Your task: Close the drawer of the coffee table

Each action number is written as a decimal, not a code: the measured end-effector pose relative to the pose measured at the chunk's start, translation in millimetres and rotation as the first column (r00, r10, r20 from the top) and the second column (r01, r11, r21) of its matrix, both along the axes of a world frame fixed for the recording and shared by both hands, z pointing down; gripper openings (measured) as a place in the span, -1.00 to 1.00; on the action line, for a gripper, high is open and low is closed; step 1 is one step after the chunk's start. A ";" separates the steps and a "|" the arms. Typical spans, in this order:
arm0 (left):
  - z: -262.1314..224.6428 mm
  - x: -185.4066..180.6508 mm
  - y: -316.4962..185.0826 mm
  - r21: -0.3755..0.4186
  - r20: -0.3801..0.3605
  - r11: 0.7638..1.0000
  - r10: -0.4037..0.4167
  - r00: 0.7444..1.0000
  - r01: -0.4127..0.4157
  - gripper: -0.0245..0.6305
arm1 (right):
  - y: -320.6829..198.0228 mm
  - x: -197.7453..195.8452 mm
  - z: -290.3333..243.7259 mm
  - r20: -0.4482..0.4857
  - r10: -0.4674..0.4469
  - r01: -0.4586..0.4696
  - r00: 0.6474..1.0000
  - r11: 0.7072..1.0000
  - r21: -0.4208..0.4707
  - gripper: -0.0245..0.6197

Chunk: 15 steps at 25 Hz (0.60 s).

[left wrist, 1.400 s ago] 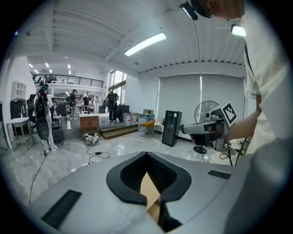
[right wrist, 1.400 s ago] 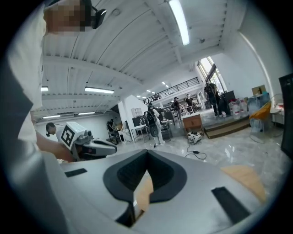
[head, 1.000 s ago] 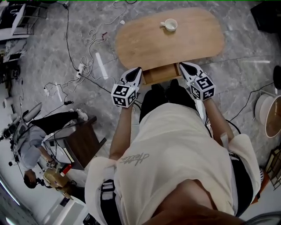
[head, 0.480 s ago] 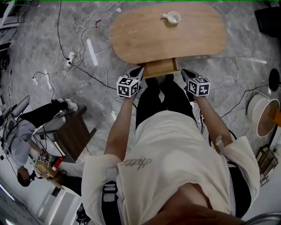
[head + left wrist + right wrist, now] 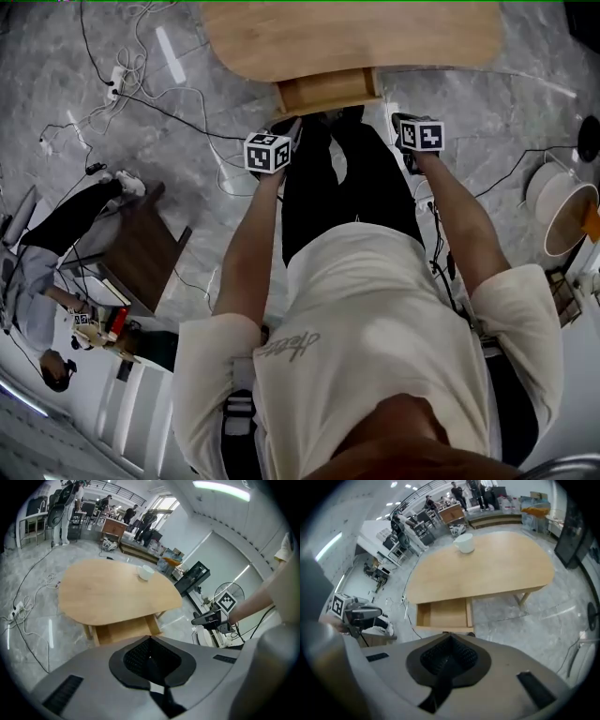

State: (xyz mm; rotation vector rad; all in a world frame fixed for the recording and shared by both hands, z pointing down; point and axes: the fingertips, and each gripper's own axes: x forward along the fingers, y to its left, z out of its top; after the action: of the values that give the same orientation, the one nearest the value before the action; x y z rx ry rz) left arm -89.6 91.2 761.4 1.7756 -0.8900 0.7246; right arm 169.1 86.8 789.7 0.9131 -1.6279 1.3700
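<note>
Head view has us standing at the near long edge of the wooden coffee table (image 5: 347, 37). The drawer (image 5: 326, 92) sticks out from under the tabletop around the middle of that edge, pulled open toward our legs.

Right gripper view looks down into the drawer: a shallow light-wood box, and we can't spot anything inside it.

Neither gripper is touching the drawer. Our left gripper (image 5: 291, 129) hangs near the drawer's left front corner and our right gripper (image 5: 398, 120) near its right front corner. Both are a bit back from the drawer front, out over the grey marble floor (image 5: 487, 122).

Both pairs of jaws are pressed together, pads meeting at the tips, with nothing pinched between them on either side.

Up on the tabletop, a white cup (image 5: 464, 543) sits near the far edge, well away from the drawer.

Off to the left of the table, the floor has loose cables (image 5: 178, 112) and a white power strip (image 5: 114, 82). Closer to us on that side is a dark wooden side table (image 5: 141, 258), with another person (image 5: 66, 225) right by it. On the right, well apart from the table, stands a round white tub (image 5: 561, 217).
</note>
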 end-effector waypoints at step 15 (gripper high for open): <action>193.5 -23.0 49.7 -0.270 0.020 0.959 -0.088 0.996 0.090 -0.91 | 21.1 -48.7 169.1 0.051 -0.176 0.182 0.983 0.974 -0.137 -0.94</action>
State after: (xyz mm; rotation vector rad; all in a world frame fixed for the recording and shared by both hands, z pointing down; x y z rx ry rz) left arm -112.6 140.9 954.8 1.4823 -0.8283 0.7571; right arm 120.3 107.9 958.7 0.6444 -1.5792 1.3644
